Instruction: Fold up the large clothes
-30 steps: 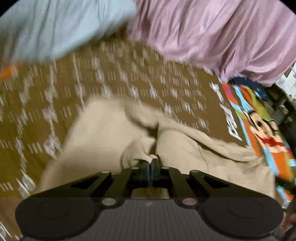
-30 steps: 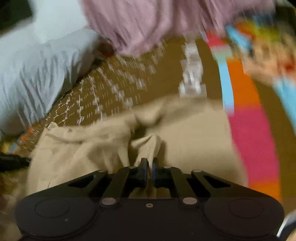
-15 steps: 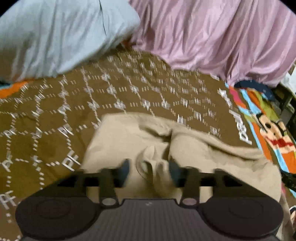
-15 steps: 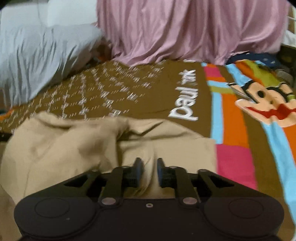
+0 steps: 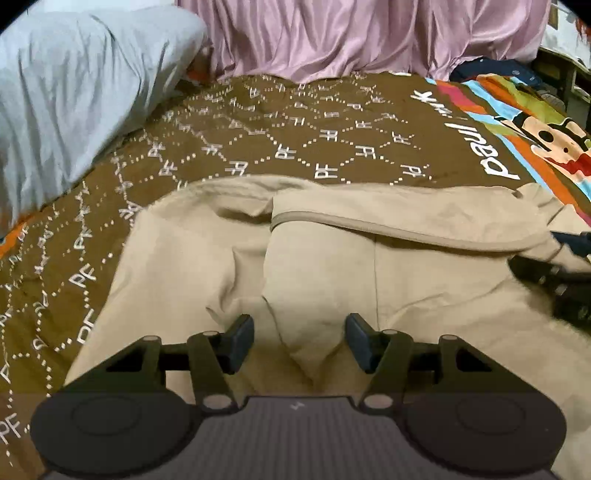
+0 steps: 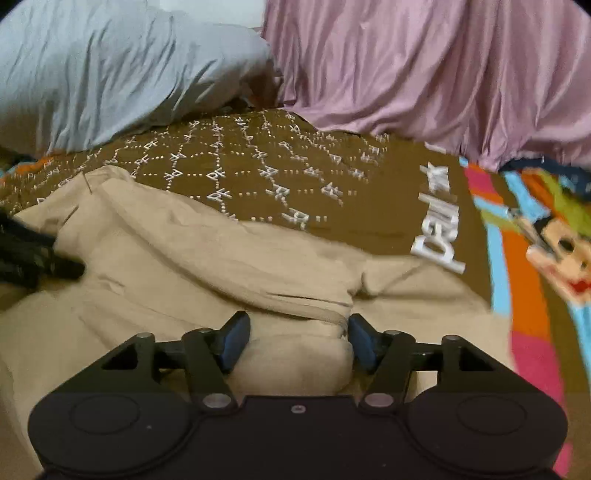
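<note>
— Listing item one: beige garment (image 5: 369, 266), spread in loose folds on brown patterned bedspread (image 5: 295, 122), piped hem edge running across upper layer, crumpled ridge toward near side.

— Noted. Position against bedding?

— Lying across near part of bedspread, right edge close to white lettering and colourful cartoon panel (image 6: 546, 243). Well apart from grey pillow (image 5: 74, 92) at far left and pink draped fabric (image 5: 369, 33) at far side.

— Item two, left gripper (image 5: 299, 341)?

— Hovering just above garment, pointing down and forward. Jaws standing apart, holding nothing; small peak of beige cloth between fingers, pads not pressing on it. Also seen at left edge of right wrist view, over garment's left end (image 6: 44, 258).

— Item three, right gripper (image 6: 297, 339)?

— Jaws just been opening, now apart about as wide as left pair. Fold of garment lying between and beneath fingers, not pinched. Seen also at right edge of left wrist view (image 5: 557, 280), low over garment's right end.

— Condition of right wrist view?

— Slightly blurred at right side; cartoon panel detail smeared.
</note>
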`<action>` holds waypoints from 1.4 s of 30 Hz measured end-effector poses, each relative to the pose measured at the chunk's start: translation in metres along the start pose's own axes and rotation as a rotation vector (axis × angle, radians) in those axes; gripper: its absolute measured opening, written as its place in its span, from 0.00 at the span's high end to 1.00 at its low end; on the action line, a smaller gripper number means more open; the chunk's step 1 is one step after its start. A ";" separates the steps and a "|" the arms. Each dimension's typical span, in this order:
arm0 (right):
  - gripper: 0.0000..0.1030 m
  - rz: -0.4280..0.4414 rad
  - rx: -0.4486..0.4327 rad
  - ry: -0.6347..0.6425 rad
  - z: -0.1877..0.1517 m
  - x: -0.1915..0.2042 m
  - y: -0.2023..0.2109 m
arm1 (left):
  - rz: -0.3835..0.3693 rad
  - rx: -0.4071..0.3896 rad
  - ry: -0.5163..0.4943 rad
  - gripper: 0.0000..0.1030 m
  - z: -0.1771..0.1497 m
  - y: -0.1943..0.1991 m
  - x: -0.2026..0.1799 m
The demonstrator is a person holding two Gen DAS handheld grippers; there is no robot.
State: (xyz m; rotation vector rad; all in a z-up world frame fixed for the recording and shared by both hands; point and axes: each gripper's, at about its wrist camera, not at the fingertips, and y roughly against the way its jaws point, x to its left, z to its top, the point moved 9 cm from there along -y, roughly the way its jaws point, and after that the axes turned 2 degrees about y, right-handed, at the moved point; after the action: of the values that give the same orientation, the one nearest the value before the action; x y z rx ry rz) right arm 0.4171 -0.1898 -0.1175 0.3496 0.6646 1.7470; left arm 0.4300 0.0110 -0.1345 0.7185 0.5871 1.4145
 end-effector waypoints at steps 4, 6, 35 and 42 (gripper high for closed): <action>0.42 0.003 -0.044 -0.042 0.010 -0.004 0.025 | -0.010 0.012 0.058 0.40 0.002 0.019 0.007; 0.42 0.020 -0.070 -0.062 0.013 -0.002 0.045 | -0.035 -0.001 0.087 0.35 0.001 0.032 0.011; 0.01 0.173 -0.014 0.074 -0.052 0.058 0.288 | -0.051 0.054 0.123 0.00 -0.063 0.196 0.041; 0.01 0.216 0.083 0.145 -0.110 0.082 0.345 | -0.057 0.086 0.134 0.00 -0.119 0.242 0.045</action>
State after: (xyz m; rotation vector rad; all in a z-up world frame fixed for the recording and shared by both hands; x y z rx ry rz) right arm 0.0632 -0.1953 -0.0067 0.3648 0.8300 1.9672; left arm 0.1846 0.0712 -0.0305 0.6732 0.7709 1.3986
